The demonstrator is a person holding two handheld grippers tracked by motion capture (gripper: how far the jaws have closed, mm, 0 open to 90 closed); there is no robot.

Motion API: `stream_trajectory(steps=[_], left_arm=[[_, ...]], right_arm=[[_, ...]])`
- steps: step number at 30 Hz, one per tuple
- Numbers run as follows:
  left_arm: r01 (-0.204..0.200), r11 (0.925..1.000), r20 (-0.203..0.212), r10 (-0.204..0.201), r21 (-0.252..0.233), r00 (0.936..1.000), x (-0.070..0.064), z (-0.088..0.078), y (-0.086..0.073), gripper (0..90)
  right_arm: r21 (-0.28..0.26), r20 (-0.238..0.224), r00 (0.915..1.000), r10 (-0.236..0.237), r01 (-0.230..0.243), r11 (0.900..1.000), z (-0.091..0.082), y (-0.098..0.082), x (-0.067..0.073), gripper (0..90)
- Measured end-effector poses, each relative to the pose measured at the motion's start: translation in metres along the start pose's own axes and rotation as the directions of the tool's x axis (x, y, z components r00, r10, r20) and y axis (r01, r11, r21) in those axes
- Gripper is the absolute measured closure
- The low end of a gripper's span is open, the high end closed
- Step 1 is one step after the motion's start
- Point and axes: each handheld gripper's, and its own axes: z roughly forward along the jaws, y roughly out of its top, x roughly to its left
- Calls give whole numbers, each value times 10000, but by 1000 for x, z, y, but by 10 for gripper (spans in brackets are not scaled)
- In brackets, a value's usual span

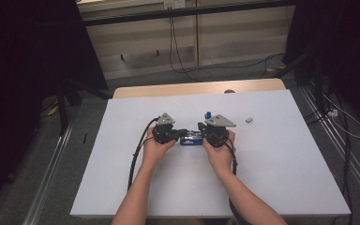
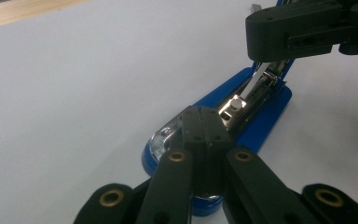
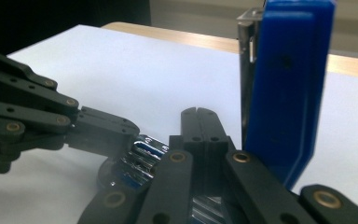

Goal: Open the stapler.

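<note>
While both hands meet at the middle of the white tabletop (image 1: 272, 178) in the high view, the left claw (image 1: 183, 132) and right claw (image 1: 200, 127) point inward at each other with a blue stapler (image 1: 191, 139) lying between them. A little grey thing (image 1: 249, 120) (too small to identify) sits on the tabletop off to the right, well apart from the hands. Black cables (image 1: 133, 159) trail back from each claw toward the person, and a strip of wooden edge (image 1: 168, 89) shows at the far side.

Looking along the left claw (image 2: 205, 114) in its own view, the jaws are pressed together with no gap, tips resting over the shiny metal front end of the stapler (image 2: 265, 121), whose blue base lies flat on the tabletop (image 2: 74, 93). Whether they pinch anything I can't tell. The stapler's metal magazine angles upward to the upper right, where the right claw (image 2: 261, 37) comes in over it.

From the right claw view, the right claw (image 3: 198, 114) is also closed, jaws touching, sitting over the chrome part of the stapler. Its blue top arm (image 3: 286, 88) is swung up nearly vertical just beside the jaws on the right. The left claw (image 3: 126, 135) reaches in from the left, its tip at the metal front.
</note>
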Motion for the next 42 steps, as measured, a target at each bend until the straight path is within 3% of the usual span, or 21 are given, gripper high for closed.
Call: stream_trajectory(steps=[3,6,23,29,33,41,42], left_arm=[[-90,10000,-37,90,16,10000,-1,0,0,900],[33,10000,45,-33,-36,10000,1,0,-1,900],[56,10000,159,-55,-65,9999,2,0,-1,900],[130,9999,205,-129,-69,9997,2,0,-1,900],[39,10000,187,-38,-54,9998,2,1,-1,900],[7,10000,239,-8,21,9997,1,3,-1,900],[6,10000,241,-7,21,9997,1,3,-1,900]], right_arm=[[11,294,9987,-425,425,9991,-1,-1,1,900],[26,142,9998,-172,172,9998,-2,0,-2,900],[140,618,9957,-685,677,9976,-7,-2,-4,900],[264,824,9954,-494,474,9985,-12,-7,-15,900],[207,929,9957,-48,29,9998,-16,-10,-30,900],[427,1045,9944,-183,139,9990,-16,-15,-38,900],[619,1013,9948,-45,-17,9981,-15,-20,-42,900]])
